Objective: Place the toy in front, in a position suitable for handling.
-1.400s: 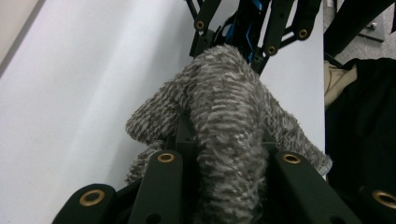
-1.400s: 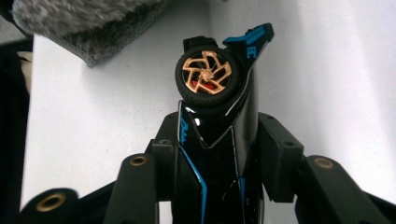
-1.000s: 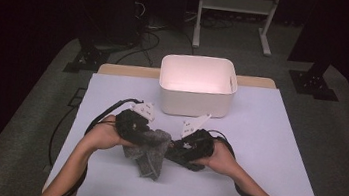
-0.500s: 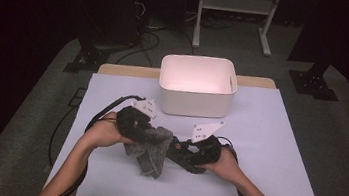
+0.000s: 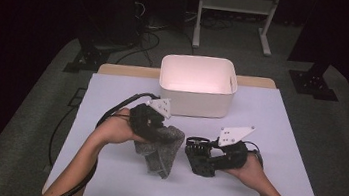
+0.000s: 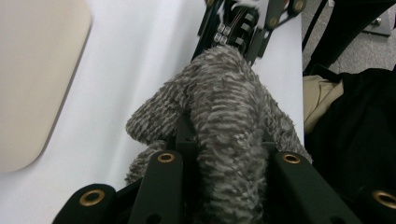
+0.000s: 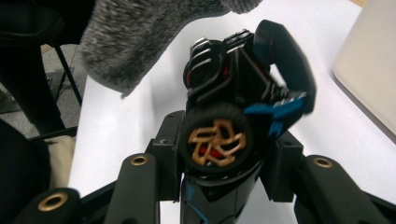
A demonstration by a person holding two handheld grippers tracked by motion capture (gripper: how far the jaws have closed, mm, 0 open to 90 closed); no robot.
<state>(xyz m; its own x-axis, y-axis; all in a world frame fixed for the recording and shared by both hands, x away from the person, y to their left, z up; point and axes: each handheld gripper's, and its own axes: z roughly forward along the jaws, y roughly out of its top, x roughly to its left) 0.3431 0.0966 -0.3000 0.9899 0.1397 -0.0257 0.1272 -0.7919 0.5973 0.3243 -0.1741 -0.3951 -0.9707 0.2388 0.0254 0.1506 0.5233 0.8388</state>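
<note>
No legible writing on toy car [image 7: 233, 126]; grey cloth [image 6: 224, 116] likewise unmarked.

toy car [image 5: 200, 157] pulled clear of grey cloth [image 5: 161, 149]

A wooden table [image 5: 115, 69] carries a pale lavender sheet [image 5: 283, 141] that covers nearly all of its top. On the sheet, at the far middle, stands a white rectangular bin [image 5: 198, 87]. Nearer than the bin and slightly to its left, a grey fuzzy cloth [image 5: 161, 152] hangs down toward the sheet.
</note>
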